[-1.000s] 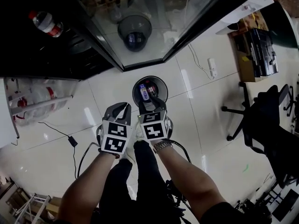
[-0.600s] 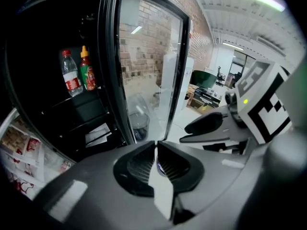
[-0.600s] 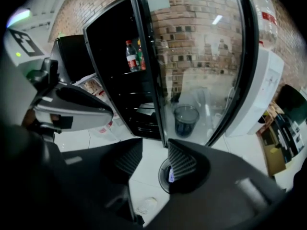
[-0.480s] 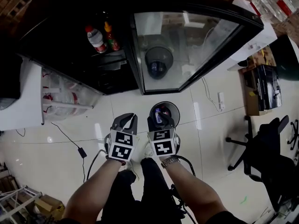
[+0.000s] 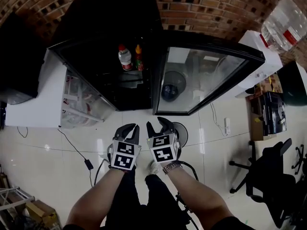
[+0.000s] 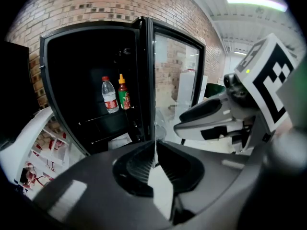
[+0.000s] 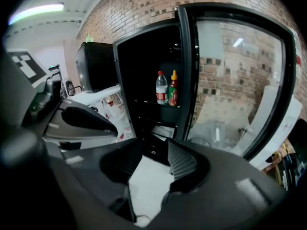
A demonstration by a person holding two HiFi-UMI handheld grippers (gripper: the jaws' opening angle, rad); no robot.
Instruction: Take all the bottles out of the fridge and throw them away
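The black fridge stands open against the brick wall, its glass door swung out to the right. On its shelf stand a clear bottle with a red cap and red label and, beside it, a red bottle with a yellow cap. Both grippers hang side by side in front of the fridge, well short of the bottles. My left gripper is shut and holds nothing. The right gripper is open and empty. A round black bin sits on the floor just behind it, mostly hidden.
A white cabinet with water jugs stands left of the fridge. A big water jug rests on a white unit at the top right. An office chair, boxes and a floor cable lie around.
Both grippers have risen from over the bin and now point at the open fridge. The head view has swung up, so the fridge shelf and brick wall show.
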